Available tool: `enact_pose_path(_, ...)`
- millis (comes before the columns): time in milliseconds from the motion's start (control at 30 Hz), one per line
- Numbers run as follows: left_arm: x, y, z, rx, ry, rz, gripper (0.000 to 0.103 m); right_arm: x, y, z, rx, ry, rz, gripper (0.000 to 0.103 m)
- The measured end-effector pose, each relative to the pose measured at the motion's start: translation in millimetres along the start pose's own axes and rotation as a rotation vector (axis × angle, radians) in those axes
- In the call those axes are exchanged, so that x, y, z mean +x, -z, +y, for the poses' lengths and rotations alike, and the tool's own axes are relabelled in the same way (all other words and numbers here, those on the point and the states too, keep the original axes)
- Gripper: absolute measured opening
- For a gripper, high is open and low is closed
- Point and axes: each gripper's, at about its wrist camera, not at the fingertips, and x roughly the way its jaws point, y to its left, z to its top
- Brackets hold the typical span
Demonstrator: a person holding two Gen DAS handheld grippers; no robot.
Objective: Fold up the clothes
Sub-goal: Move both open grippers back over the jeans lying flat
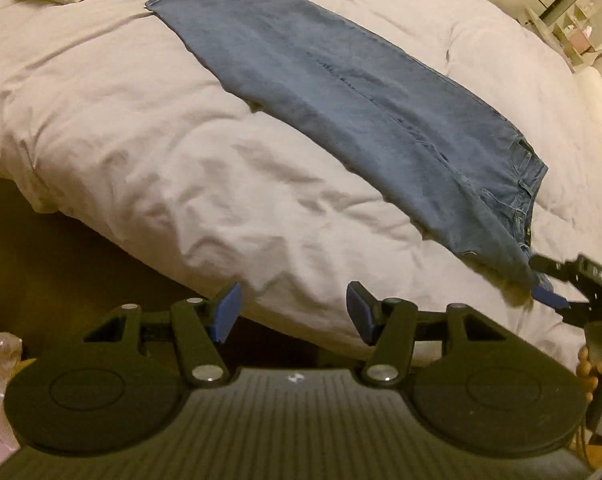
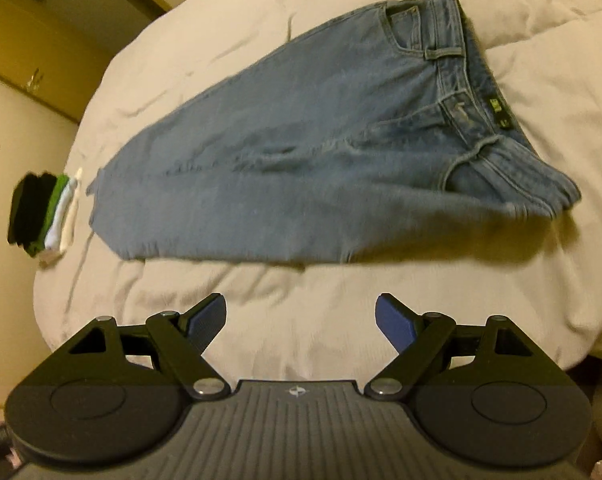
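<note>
Both hand-held grippers are wide open with nothing between the blue pads. The left hand-held gripper [image 1: 293,314] hangs over the near edge of the bed [image 1: 121,128], well short of the jeans [image 1: 341,92]. The right hand-held gripper [image 2: 301,322] sits just off the jeans [image 2: 301,152] too, with a strip of bare duvet between its pads and the nearest denim edge.

What each camera gets that the other doesn't: the left wrist view catches the right hand-held gripper [image 1: 545,280] from outside, down at the waist-end corner of the jeans, with the person's fingers [image 1: 593,368] wrapped on its handle. Its tips look right at the denim corner there, though I can't tell if they touch. That view also shows a white shelf unit [image 1: 573,28] beyond the far side of the jeans. The right wrist view shows the waistband up close: belt loops, a pocket, a dark inner label with green print. It also has a wall and a wooden cupboard [image 2: 41,40] past the hem end.

The jeans themselves are light blue, folded lengthwise with one leg on top of the other, lying long and mostly flat across the duvet. There are a few creases around the crotch seam. Just past the hem end is a stack of folded clothes [image 2: 45,216], black, green and white.
</note>
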Motion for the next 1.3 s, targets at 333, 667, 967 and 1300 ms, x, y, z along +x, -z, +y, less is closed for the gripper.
enact_pose_path(333,26.7,-47.5,14.1,0.084,0.003,0.053,0.053,36.8,-4.3,19.9,0.046,0.112,0.030,0.085)
enact_pose_path(667,56.1,-133.2,12.2,0.153,-0.027,0.091,0.053,95.0,-52.6,51.3,0.087,0.110,0.097,0.086)
enact_pose_path(967,82.8,-181.4,2.6,0.260,0.001,0.154,0.053,104.4,-64.6,52.4,0.189,0.124,0.078,0.087)
enact_pose_path(1300,136.0,-250.4,22.9,0.555,0.027,0.210,0.053,94.1,-25.4,58.6,0.335,0.239,-0.050,0.086)
